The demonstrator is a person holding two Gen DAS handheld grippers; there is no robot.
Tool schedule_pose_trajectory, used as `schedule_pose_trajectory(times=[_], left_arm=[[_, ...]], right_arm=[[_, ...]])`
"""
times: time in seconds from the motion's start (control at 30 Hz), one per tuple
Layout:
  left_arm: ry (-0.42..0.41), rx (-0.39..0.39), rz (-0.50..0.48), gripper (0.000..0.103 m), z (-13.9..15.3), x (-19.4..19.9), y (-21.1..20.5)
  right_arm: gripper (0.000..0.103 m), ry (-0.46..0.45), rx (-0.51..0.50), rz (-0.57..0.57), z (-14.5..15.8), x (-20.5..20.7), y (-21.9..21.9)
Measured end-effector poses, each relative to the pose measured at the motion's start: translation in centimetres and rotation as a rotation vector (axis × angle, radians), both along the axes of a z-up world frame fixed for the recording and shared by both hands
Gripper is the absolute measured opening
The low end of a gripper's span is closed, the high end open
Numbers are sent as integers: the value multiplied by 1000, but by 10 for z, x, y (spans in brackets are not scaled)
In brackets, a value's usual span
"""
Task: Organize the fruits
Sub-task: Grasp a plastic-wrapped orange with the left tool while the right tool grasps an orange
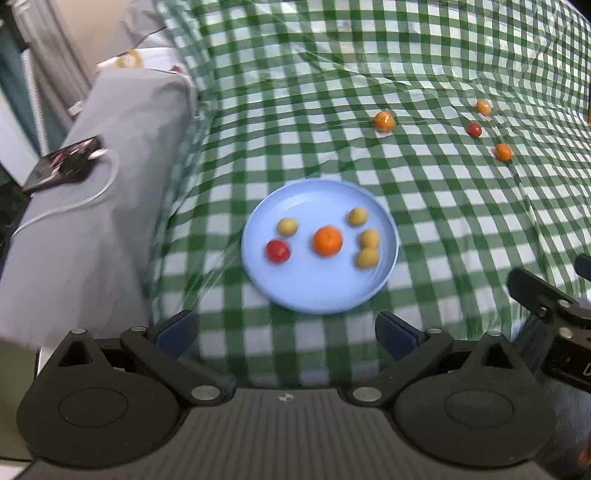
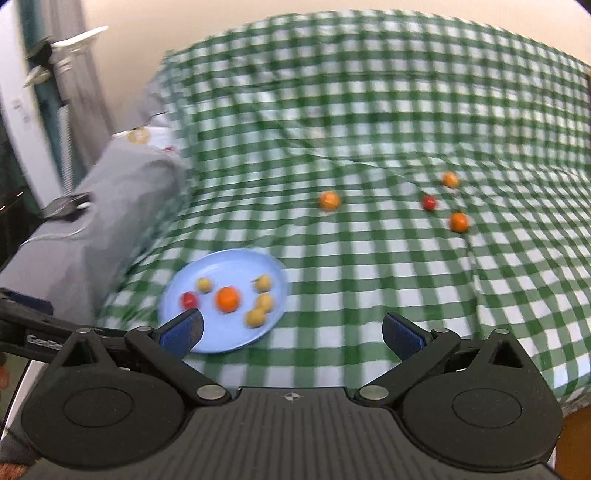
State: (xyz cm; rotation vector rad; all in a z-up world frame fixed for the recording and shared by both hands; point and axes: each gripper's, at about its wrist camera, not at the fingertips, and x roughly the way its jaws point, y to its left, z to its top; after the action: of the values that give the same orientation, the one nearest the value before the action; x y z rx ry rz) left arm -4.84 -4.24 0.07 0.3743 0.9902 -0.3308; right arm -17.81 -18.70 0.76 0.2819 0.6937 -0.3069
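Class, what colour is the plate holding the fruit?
The plate is light blue, clearest in the left wrist view.

Green-and-white checked cloth over bed, grey cushion at left, cream wall behind

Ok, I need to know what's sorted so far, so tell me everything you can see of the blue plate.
The blue plate is round, pale blue, plastic-looking with a low raised rim. It lies flat on the green checked cloth, near its left edge. It holds six small fruits: one orange in the middle, one red, four yellowish. Neither gripper touches it.
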Motion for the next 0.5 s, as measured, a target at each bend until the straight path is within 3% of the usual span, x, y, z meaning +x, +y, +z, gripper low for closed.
schedule_pose_trajectory(times=[0.17, 0.3, 0.5], left_arm=[[-1, -27, -37, 103, -8, 53, -54], [-67, -36, -68, 103, -20, 100, -105], [-91, -48, -105, 103, -59, 181, -189]], right_arm=[[102, 13, -36, -128, -20, 26, -59], [102, -10, -92, -219, -39, 54, -119], [102, 12, -142, -302, -76, 114, -219]])
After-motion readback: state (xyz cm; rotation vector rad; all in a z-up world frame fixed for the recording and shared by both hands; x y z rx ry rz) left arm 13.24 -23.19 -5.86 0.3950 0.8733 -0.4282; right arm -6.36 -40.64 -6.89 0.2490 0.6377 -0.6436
